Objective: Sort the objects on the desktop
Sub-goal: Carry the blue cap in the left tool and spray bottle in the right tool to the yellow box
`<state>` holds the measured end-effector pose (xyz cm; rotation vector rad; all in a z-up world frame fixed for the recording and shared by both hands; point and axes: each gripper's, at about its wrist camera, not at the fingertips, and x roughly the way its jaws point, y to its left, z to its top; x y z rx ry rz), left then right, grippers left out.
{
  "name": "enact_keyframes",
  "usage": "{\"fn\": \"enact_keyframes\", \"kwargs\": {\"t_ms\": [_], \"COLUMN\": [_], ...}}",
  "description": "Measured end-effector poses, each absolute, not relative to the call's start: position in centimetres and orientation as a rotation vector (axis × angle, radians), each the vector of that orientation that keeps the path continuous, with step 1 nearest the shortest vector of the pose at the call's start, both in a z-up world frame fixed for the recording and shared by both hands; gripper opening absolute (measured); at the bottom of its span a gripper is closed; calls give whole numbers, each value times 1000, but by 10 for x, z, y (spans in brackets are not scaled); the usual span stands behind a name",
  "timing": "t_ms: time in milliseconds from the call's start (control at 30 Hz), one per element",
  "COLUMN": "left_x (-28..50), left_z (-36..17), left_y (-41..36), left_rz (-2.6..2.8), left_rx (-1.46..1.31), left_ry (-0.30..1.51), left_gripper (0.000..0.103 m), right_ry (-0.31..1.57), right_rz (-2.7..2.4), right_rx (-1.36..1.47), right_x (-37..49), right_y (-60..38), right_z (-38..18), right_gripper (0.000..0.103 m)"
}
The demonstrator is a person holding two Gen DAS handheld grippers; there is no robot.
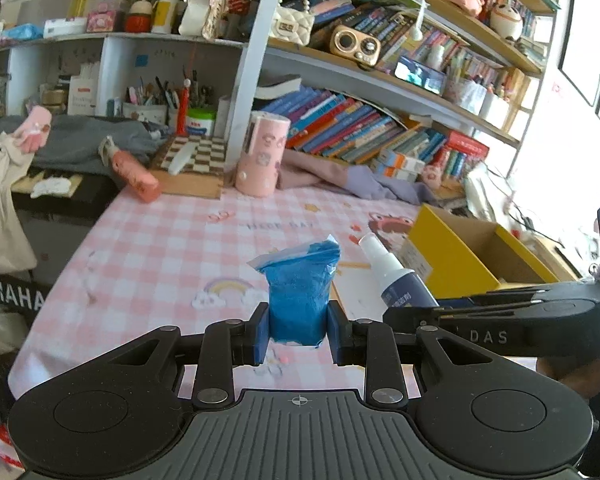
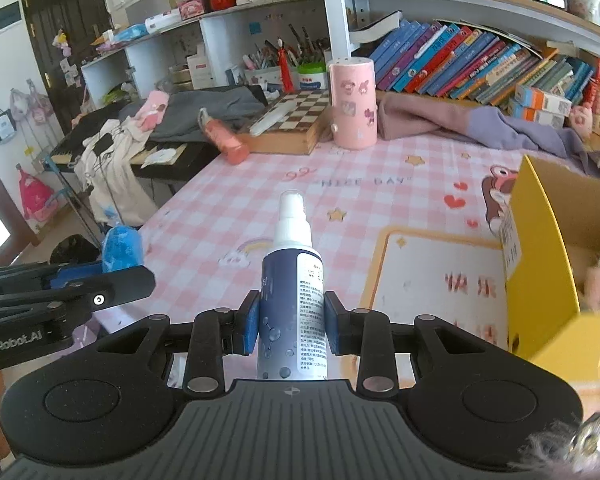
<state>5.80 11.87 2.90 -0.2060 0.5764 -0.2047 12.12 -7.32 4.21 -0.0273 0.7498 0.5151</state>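
A desk covered by a pink checked cloth [image 2: 228, 216] is seen, bearing a yellow cardboard box [image 2: 539, 248], a pink cylindrical container [image 2: 353, 104] and a wooden chessboard [image 2: 292, 120].

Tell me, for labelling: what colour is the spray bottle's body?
Dark blue spray bottle, white label and nozzle; right wrist view.

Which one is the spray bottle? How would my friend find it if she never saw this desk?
Start at the pink checked tablecloth, then the yellow cardboard box at its right side. Just left of the box, the right gripper holds the spray bottle. It has a dark blue body and white nozzle, unlike the crinkly blue packet.
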Motion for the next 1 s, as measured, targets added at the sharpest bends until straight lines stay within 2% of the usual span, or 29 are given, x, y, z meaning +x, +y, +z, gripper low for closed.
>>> {"fn": "enact_keyframes", "kwargs": {"t_ms": [333, 1000], "left_x": [33, 27], "left_z": [24, 18], "left_y": [106, 49], "left_rz": [-324, -588], "left_rx": [-178, -48], "left_ry": [612, 661], "left_gripper": [28, 28], "right_ry": [798, 808], "right_rz": [433, 208], "right_rx": [28, 147], "right_x": [63, 10], "right_y": [-89, -147], "right_z": [32, 29], "right_gripper": [30, 30]}}
